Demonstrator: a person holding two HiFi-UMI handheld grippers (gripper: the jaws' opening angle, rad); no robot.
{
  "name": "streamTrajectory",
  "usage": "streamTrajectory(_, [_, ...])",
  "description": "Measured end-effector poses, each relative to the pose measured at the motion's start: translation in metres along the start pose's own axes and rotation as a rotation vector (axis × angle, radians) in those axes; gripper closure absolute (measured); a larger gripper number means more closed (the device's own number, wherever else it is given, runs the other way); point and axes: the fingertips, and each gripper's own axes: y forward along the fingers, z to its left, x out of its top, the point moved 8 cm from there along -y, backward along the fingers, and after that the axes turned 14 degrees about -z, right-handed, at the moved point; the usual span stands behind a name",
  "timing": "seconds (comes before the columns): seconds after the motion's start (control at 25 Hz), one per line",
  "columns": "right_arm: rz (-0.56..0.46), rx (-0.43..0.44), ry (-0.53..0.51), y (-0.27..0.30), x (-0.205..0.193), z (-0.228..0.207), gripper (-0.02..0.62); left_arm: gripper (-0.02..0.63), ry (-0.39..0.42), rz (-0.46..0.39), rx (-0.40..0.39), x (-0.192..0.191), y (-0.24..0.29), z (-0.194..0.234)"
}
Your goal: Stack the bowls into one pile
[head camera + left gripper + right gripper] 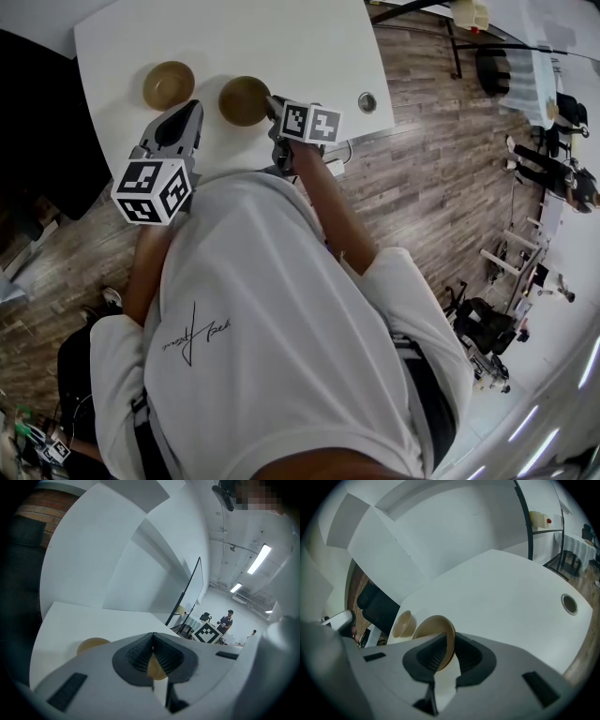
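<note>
Right tongs pinch one bowl; the other bowl waits just beside it.

Two brown bowls sit apart on the white table (281, 47), so the pile is not made yet. The right tongs (450, 639) are a little way open, with the edge of the right bowl (242, 100) squeezed between their pads. The left bowl (169, 84) is just to the left of that one, close but not touching, and it faces up. I think the next move is to lift the right bowl, carry it left and set it down inside the left bowl. Bowls are round, so no turning is needed. The left tongs (194, 108) are pressed together with nothing in them, and they hang over the table near the left bowl.
</note>
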Motion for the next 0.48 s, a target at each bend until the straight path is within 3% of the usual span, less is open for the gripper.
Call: streamTrajectory(0.48, [-0.007, 0.009, -0.021, -0.0103, 0.0004, -0.0029, 0.545, 0.597, -0.054, -0.002, 0.020, -0.0100, -0.0076, -0.0005])
